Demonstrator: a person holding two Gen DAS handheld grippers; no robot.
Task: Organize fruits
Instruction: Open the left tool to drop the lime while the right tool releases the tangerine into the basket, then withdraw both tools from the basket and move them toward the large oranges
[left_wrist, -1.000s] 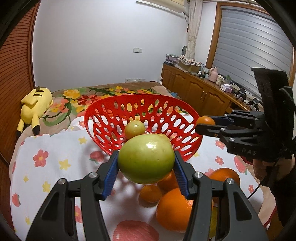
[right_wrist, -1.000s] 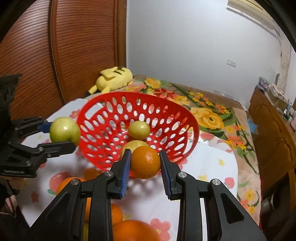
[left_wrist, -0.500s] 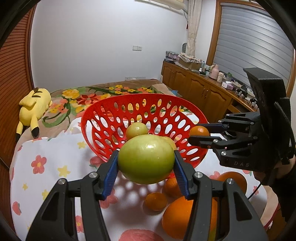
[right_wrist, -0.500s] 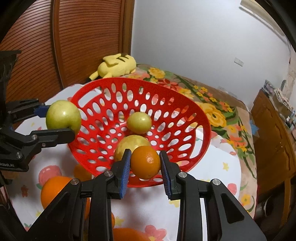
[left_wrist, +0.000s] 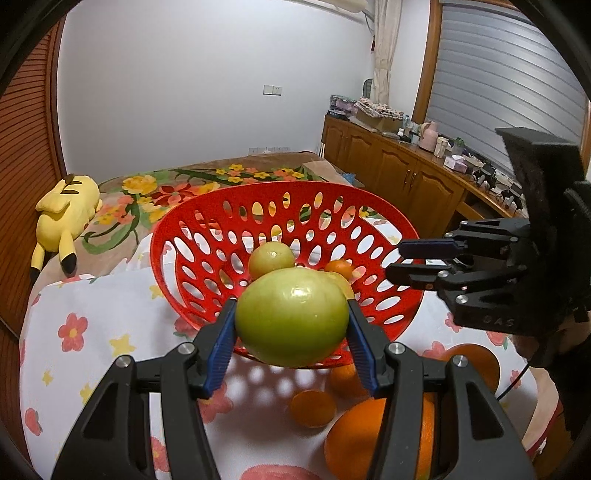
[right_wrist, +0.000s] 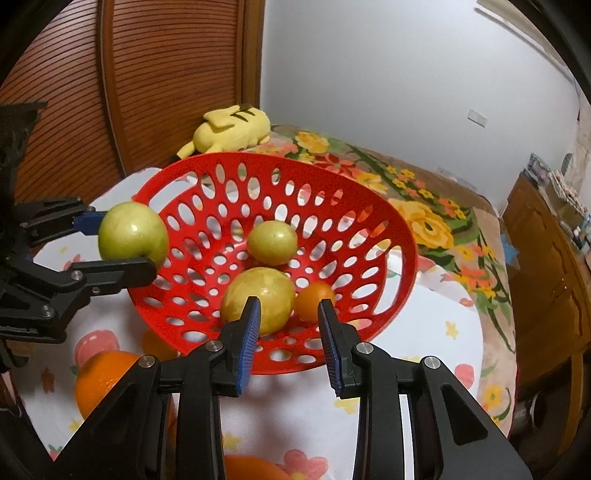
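The red perforated basket (left_wrist: 258, 188) (right_wrist: 406, 236) stands tilted on the flowered cloth. My left gripper (left_wrist: 291, 306) (right_wrist: 122, 243) is shut on a large green apple (left_wrist: 291, 317) (right_wrist: 131, 234), held over the basket's near left rim. My right gripper (right_wrist: 286, 306) (left_wrist: 395, 261) hangs over the basket's front edge, jaws apart and nothing between them. Just beyond its right fingertip a small orange (right_wrist: 314, 301) (left_wrist: 340, 267) lies inside the basket. Beside it lie a yellow-green fruit (right_wrist: 258, 295) and a smaller green one (right_wrist: 271, 242).
Several oranges (left_wrist: 369, 443) (right_wrist: 103, 380) lie on the cloth in front of the basket. A yellow plush toy (left_wrist: 66, 210) (right_wrist: 232, 129) rests on the bed behind. Wooden cabinets (left_wrist: 406, 177) line the right wall, and a slatted wooden door (right_wrist: 166, 74) stands at the left.
The small orange has left my right gripper and now lies in the basket. Both grippers have drawn closer to the basket; the left still holds the green apple.
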